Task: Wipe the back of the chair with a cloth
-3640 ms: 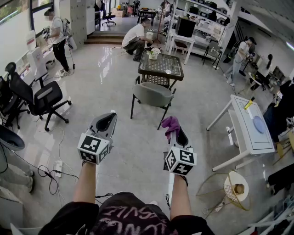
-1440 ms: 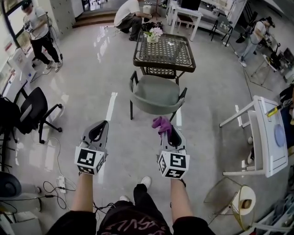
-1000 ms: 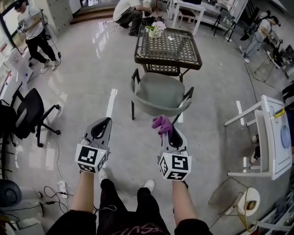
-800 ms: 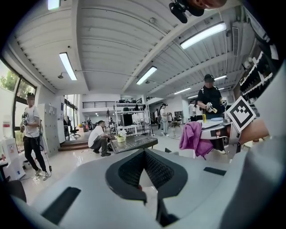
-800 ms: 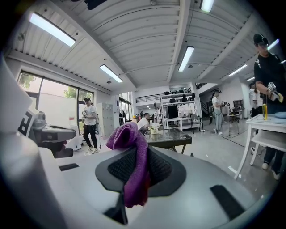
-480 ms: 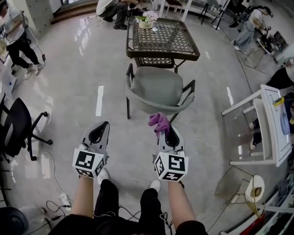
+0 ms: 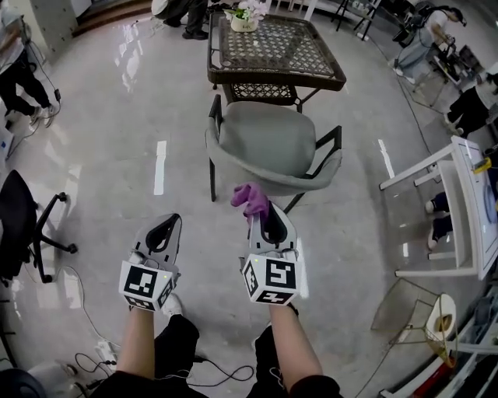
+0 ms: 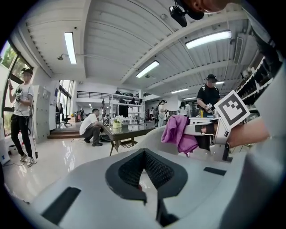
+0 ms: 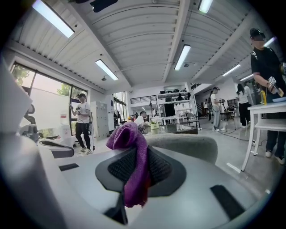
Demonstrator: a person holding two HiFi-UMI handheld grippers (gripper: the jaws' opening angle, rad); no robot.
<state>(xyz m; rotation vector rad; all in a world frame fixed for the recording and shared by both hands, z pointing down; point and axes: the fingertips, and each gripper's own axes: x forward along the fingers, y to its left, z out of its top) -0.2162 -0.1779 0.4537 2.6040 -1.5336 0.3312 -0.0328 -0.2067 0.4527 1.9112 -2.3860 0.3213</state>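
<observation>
A grey-green chair (image 7: 268,144) with a curved back (image 7: 272,180) and black legs stands in front of me, facing a wicker table. My right gripper (image 7: 261,214) is shut on a purple cloth (image 7: 249,199), held just short of the chair back; the cloth (image 9: 129,156) hangs between its jaws, with the chair back (image 9: 192,145) right behind it. My left gripper (image 7: 161,233) is shut with nothing in it, to the left of the chair and lower. In the left gripper view the cloth (image 8: 178,132) shows to the right.
A dark wicker table (image 7: 272,50) with a flower pot (image 7: 243,17) stands beyond the chair. A white table (image 7: 463,210) is at the right, a black office chair (image 7: 23,225) at the left. Several people stand or crouch around the room.
I have walked closer to the chair. Both grippers have come forward with me, and the cloth now hangs right at the chair's back edge.
</observation>
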